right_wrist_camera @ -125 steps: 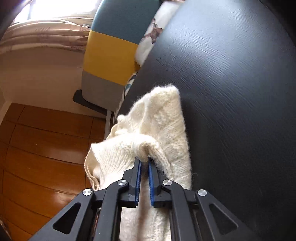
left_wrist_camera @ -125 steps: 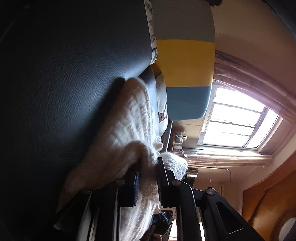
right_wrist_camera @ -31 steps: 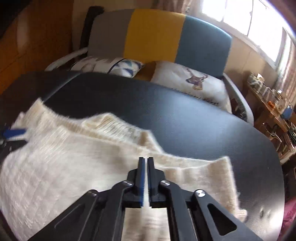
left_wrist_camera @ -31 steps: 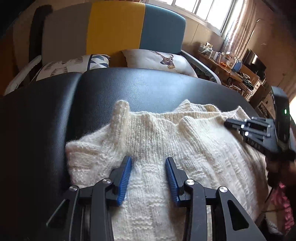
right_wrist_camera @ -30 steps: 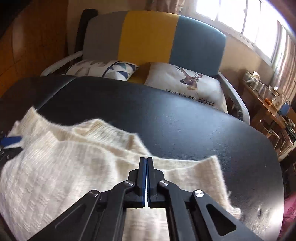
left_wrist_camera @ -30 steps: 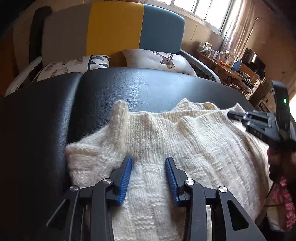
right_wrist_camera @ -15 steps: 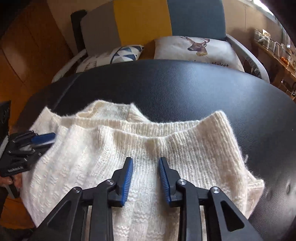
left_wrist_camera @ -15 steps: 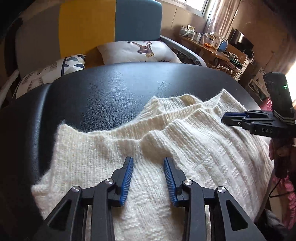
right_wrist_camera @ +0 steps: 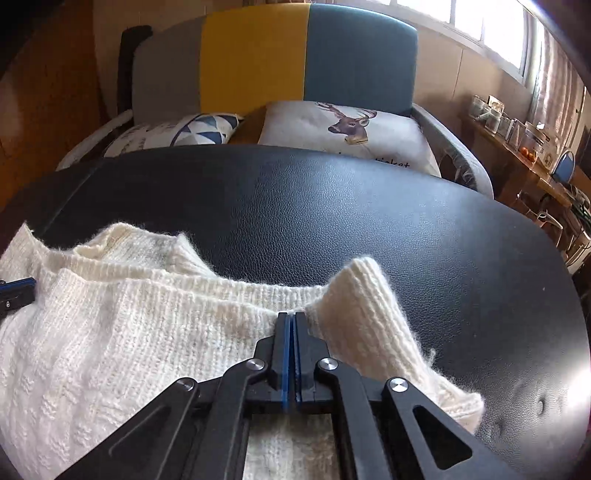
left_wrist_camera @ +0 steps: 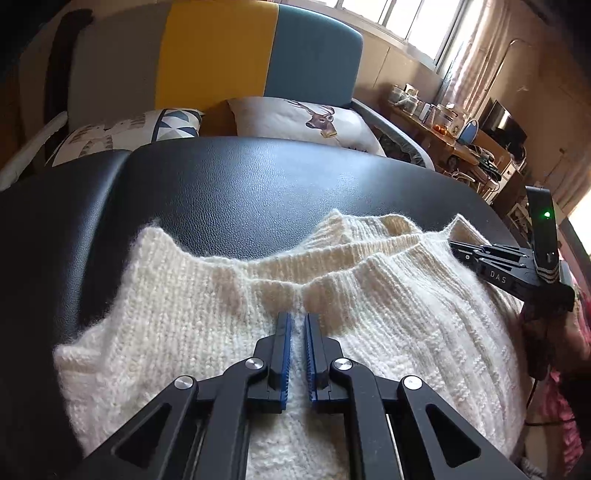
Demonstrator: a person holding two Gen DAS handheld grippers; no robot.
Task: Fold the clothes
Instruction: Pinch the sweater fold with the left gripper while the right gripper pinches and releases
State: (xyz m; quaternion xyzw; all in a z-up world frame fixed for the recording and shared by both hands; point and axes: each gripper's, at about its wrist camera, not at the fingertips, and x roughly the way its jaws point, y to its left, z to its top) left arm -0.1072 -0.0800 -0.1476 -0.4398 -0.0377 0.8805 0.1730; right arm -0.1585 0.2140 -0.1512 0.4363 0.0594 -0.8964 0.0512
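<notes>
left wrist view, left gripper (left_wrist_camera: 297, 325) and right gripper (right_wrist_camera: 290, 325), spread half a second ago, now pinching sweater (left_wrist_camera: 388, 314) edge

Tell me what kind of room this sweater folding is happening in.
Most likely a home living room: a grey, yellow and blue sofa with a deer-print cushion sits behind the black table, and a cluttered wooden sideboard stands under the window.

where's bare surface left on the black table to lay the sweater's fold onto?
Bare black table runs from the sweater ribbed edge to the far rim by the cushions, plus a strip past its right corner. Near side is crowded: knit, left gripper and right gripper both pinching it.
</notes>
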